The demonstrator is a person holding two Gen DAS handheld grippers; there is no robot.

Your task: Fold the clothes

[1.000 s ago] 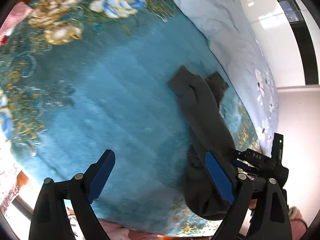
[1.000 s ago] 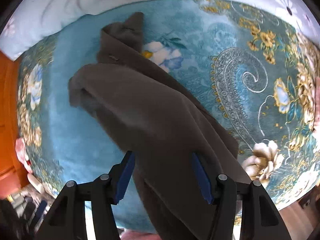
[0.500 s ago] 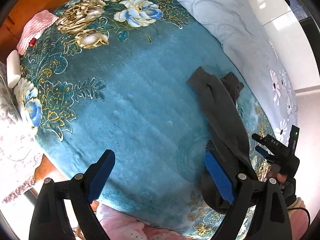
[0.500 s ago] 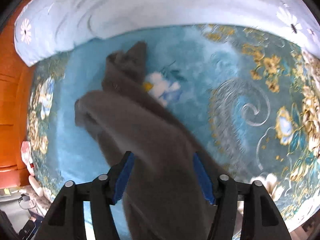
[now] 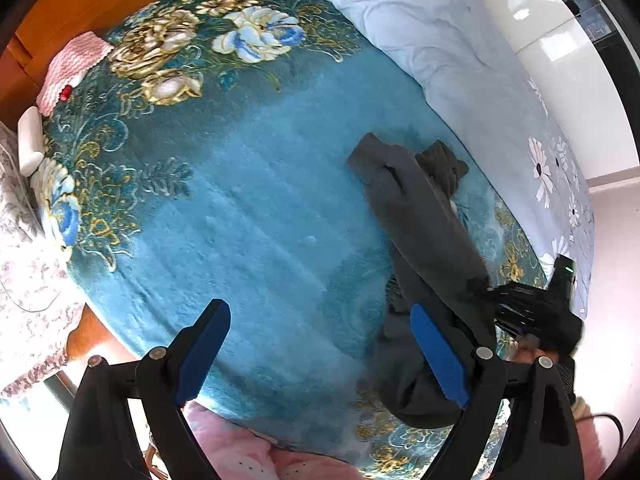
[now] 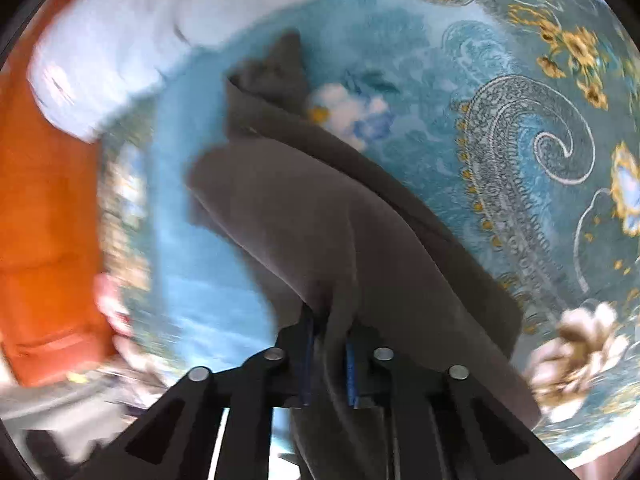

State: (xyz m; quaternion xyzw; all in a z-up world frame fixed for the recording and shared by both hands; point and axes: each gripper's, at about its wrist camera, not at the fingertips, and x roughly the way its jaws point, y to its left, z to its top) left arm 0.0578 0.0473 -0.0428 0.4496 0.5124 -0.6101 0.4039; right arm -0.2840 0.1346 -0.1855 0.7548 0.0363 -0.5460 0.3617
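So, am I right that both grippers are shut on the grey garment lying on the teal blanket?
Not quite: only the right gripper is shut on the grey garment, as the right wrist view shows. The left gripper is open, its fingers spread above the teal blanket, as the left wrist view shows.

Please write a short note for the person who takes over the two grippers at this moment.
Right gripper: shut on the near edge of the dark grey fabric garment, lifting it.
Left gripper: open, holding nothing, above the teal floral blanket.
Garment lies long and bunched on the blanket's right side, far end near the pale blue quilt.
Done: one edge gripped. Left: all folding.
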